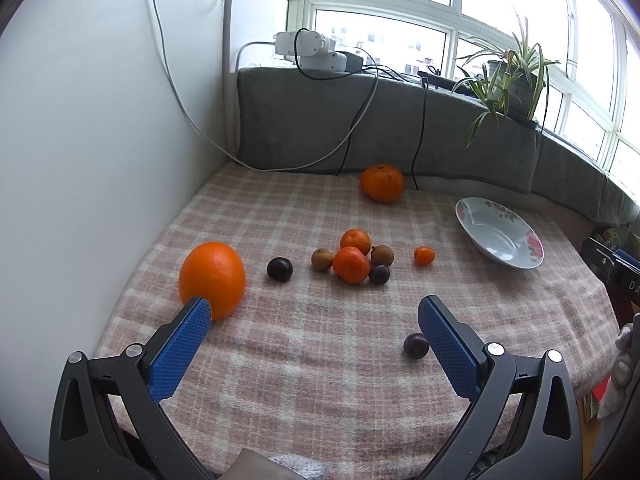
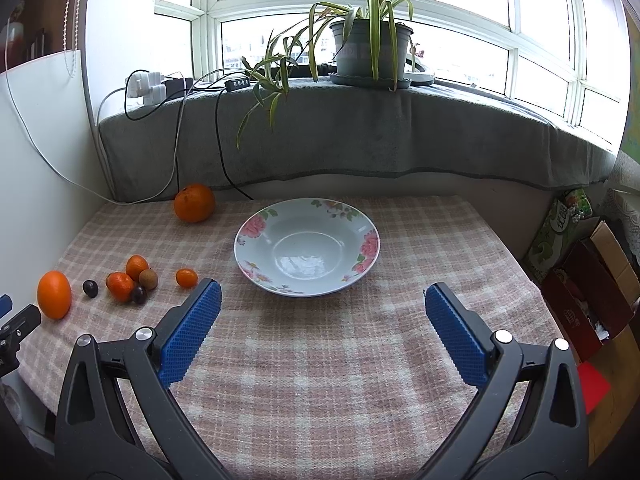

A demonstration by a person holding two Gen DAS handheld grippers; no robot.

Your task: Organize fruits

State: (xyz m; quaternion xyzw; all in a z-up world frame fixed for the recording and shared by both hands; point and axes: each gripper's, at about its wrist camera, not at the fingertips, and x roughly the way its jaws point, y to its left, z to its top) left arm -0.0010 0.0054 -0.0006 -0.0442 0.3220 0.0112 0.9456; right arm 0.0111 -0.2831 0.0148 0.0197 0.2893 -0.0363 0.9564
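Both grippers hang spread wide over the checked worktop (image 2: 320, 380), nothing held. Left gripper (image 1: 314, 312) has its blue pads far apart, left pad tip overlapping the big orange (image 1: 212, 276) in view; contact can't be told. A dark plum (image 1: 416, 345) sits just beside the inner face of its right pad, apparently not touching. Right gripper (image 2: 322, 294) faces the bowl (image 2: 256, 232), fingers apart, clear of the rim.

Bowl: ceramic, floral rim, empty, stiff, probably fragile and slick; likely the drop target, so better left alone, fruit lowered in rather than dropped.

Big orange, near the left wall: likely heaviest piece, firm, pebbled skin gives grip; take across its middle, needs nearly the full opening. Large mandarin (image 1: 382, 182) far back by the grey cushion, close to the hanging cables: looser skin, softer, gentle squeeze.

Middle cluster touching each other: two small mandarins (image 1: 352, 264), two brown longan-like fruits (image 1: 322, 259), one plum (image 1: 379, 274). Light, round, will roll; picking one probably nudges the neighbours. Lone plum (image 1: 280, 268) between cluster and big orange, tiny mandarin (image 1: 424, 255) toward the bowl: smooth skins, likely slippery, bruise easily; centre them between the pads, close slowly.
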